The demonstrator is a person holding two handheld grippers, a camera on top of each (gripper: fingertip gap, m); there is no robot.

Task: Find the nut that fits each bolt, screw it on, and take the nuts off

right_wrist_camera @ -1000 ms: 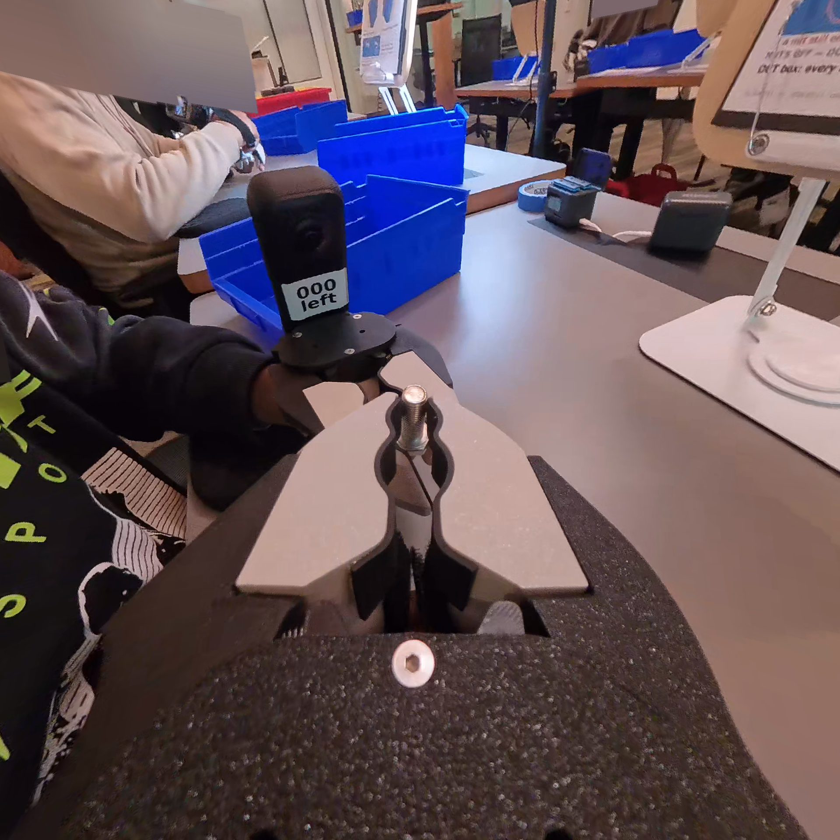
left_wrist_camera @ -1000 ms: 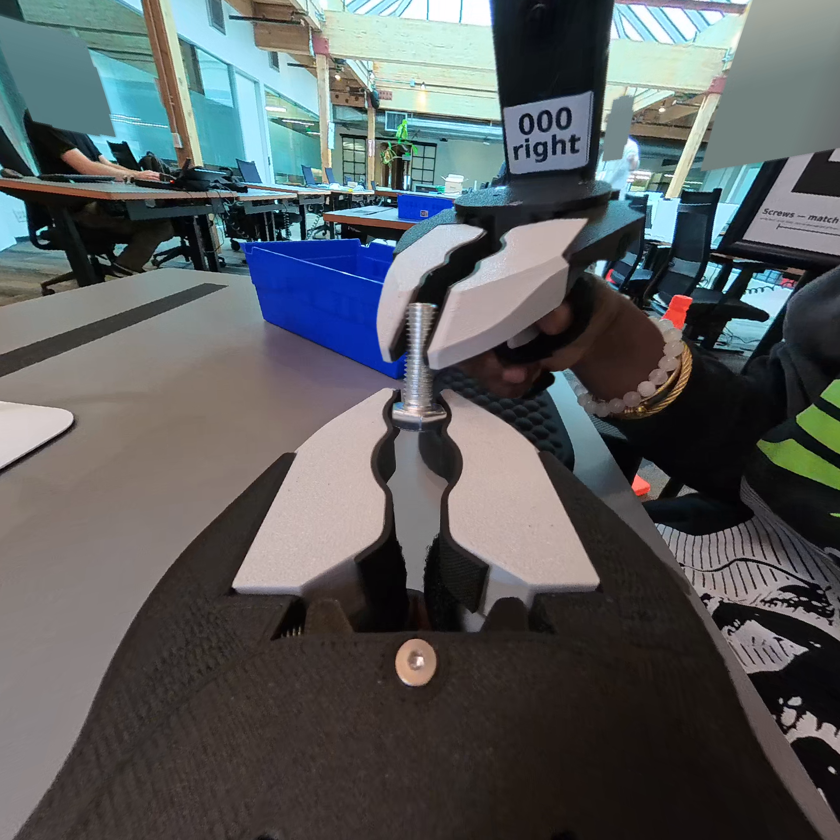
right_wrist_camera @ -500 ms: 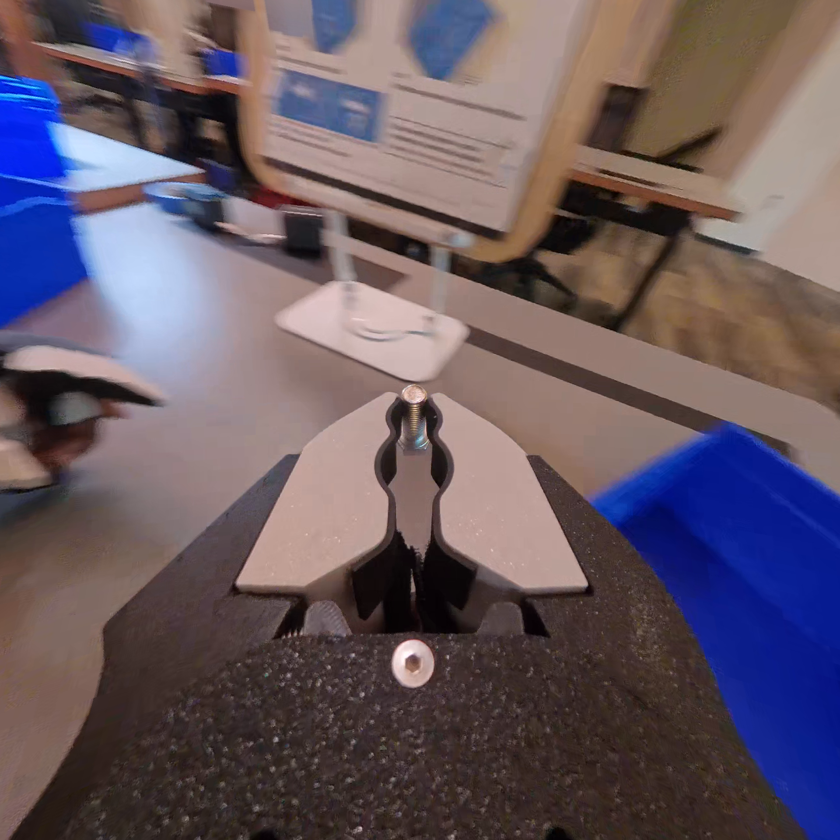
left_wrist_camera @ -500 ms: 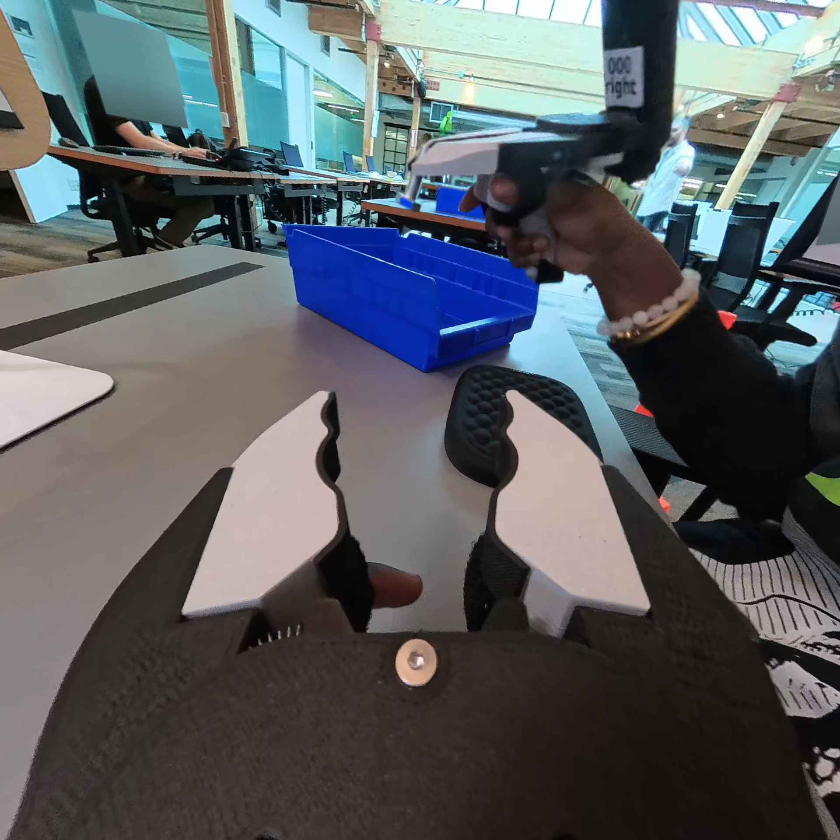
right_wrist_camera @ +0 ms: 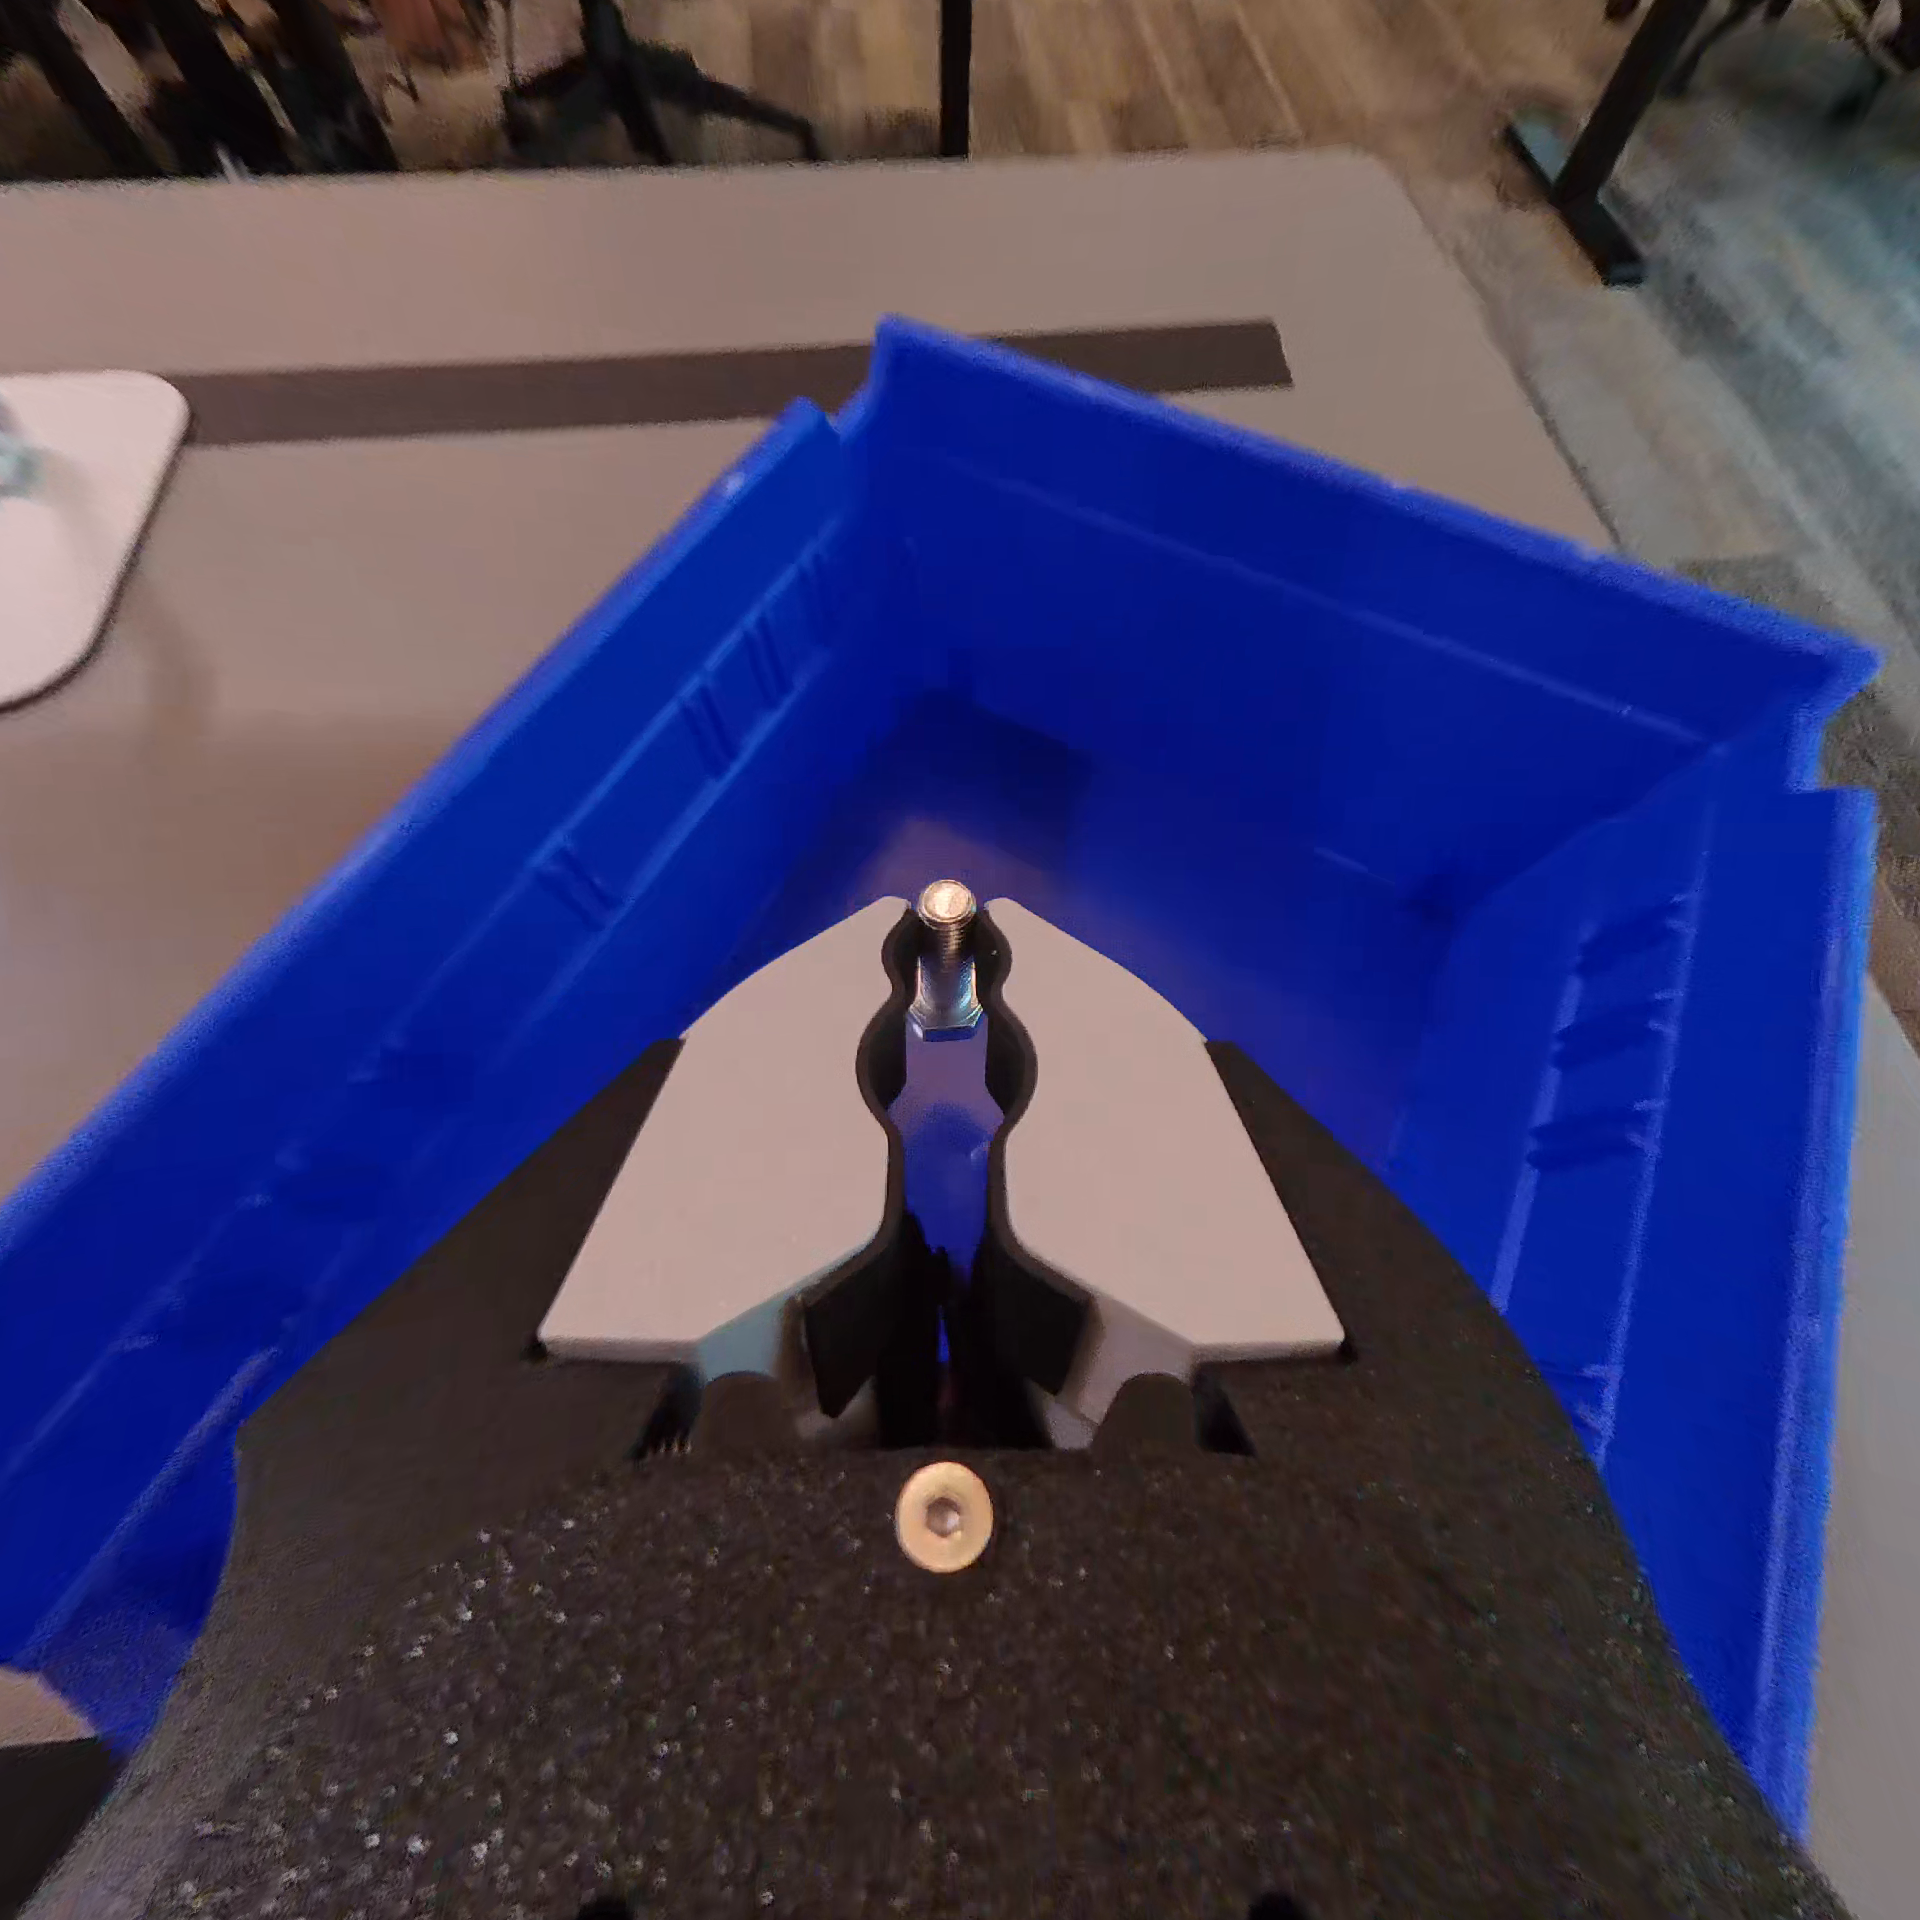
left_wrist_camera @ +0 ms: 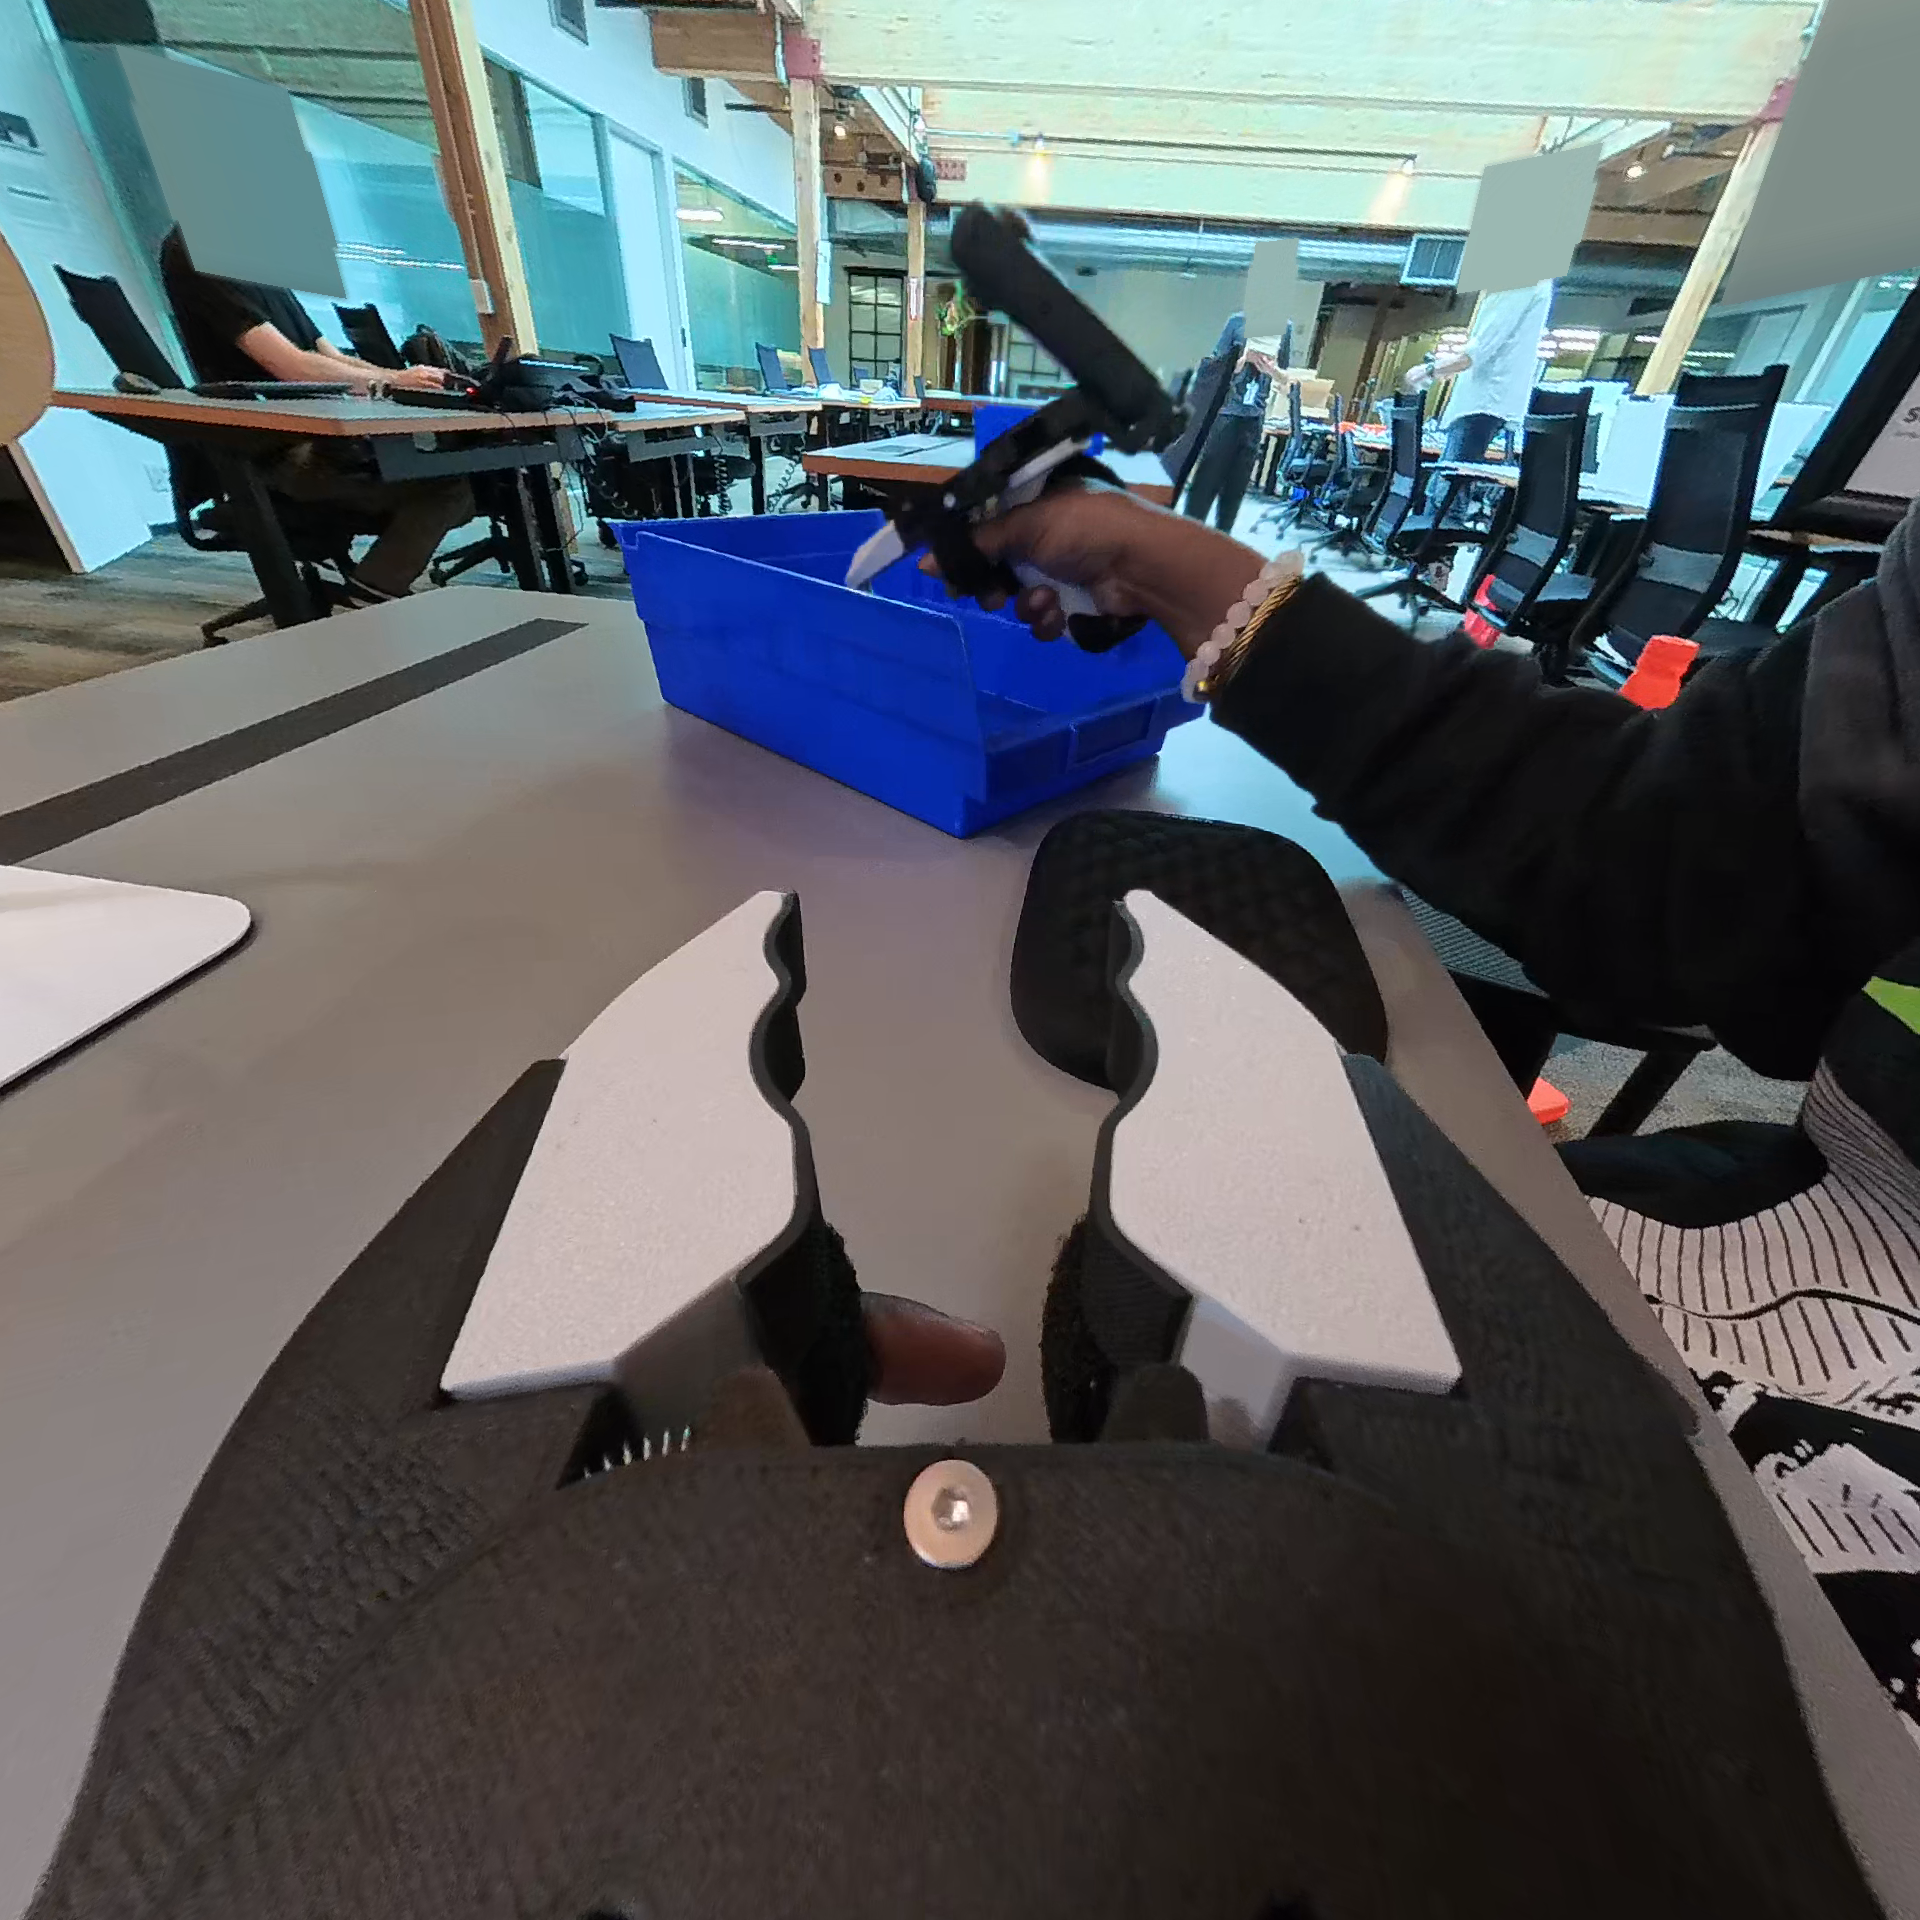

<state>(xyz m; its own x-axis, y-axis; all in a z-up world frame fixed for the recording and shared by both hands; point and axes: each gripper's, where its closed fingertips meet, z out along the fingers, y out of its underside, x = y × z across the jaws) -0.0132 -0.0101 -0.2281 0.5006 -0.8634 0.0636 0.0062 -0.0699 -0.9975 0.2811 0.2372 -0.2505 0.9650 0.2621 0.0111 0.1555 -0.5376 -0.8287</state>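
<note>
The bolt (right_wrist_camera: 943,961) sits at the centre of the right wrist view, pinched between the tips of the right gripper (right_wrist_camera: 948,920), its hex head toward the camera and its threaded end pointing down into the blue bin (right_wrist_camera: 1226,582). No nut shows on its thread. The bin floor that can be seen past the fingers looks bare.

In the left wrist view the bin stands in the upper middle on the grey table (left_wrist_camera: 436,831), with the right gripper tilted over its rim. The left gripper (left_wrist_camera: 951,920) fills the lower frame, fingers spread wide with nothing between them.

Judging from this, the bolt is stripped and about to be dropped in the bin; no other bolts or nuts are in view, so what remains cannot be told.
</note>
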